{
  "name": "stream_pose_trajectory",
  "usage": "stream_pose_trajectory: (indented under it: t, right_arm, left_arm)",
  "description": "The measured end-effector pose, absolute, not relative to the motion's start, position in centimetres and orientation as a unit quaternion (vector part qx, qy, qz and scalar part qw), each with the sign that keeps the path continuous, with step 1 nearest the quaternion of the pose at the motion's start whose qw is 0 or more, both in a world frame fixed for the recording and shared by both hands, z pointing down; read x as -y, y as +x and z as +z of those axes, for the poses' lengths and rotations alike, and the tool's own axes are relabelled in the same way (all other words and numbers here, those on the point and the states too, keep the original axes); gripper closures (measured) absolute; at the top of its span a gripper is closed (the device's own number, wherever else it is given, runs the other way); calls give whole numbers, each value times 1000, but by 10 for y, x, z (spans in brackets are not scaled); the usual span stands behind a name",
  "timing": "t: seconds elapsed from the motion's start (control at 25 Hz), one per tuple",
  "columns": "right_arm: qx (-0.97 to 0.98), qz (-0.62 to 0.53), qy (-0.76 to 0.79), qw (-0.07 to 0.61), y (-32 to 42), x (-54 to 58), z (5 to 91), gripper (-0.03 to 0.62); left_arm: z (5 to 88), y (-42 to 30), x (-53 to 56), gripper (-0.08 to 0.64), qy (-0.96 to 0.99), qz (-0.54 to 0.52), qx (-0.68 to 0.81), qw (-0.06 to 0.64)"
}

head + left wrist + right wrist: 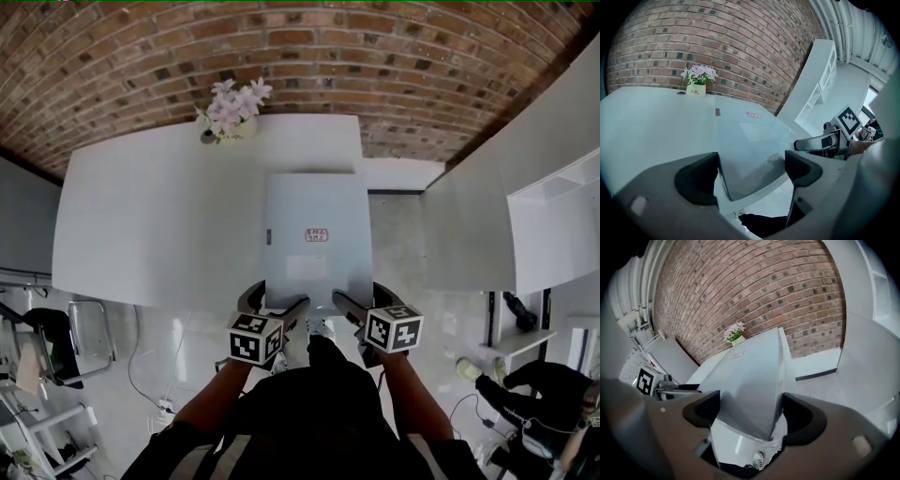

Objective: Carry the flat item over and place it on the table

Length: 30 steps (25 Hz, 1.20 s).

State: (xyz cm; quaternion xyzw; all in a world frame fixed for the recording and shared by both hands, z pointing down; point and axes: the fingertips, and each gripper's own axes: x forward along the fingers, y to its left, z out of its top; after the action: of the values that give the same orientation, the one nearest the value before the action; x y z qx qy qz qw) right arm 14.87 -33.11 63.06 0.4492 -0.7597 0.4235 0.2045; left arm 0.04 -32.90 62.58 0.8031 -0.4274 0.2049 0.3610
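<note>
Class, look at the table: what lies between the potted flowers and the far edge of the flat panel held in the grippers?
Nothing. Only bare white table lies between the potted flowers and the panel, clearest in the head view.

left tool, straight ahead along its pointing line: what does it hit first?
The left tool meets the flat panel at once: it is clamped between its jaws. Past it, the line runs over the white table toward the brick wall; depth unclear.

Item: a pale grey, flat rectangular panel is marked with a small red-and-white label.
Pose: it is held about level.
Place: its far part is over the white bench, and its near edge overhangs.
Hold: its near corners are wedged in the left gripper and the right gripper.
</note>
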Motion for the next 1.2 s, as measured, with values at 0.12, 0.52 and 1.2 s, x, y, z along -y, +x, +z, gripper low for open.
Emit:
stream_pose_trajectory:
  t: [0.12,0.52,1.2]
  right_arm:
    - [755,430,449,209,150,329,636,170]
    - [744,447,443,224,156,316,662,170]
    - [747,438,437,241,162,303,679,172]
  left_arm:
    - [632,2,327,104,802,209,422,369]
    - [656,8,315,104,800,246,399,375]
    - [671,9,293,112,809,281,371,360]
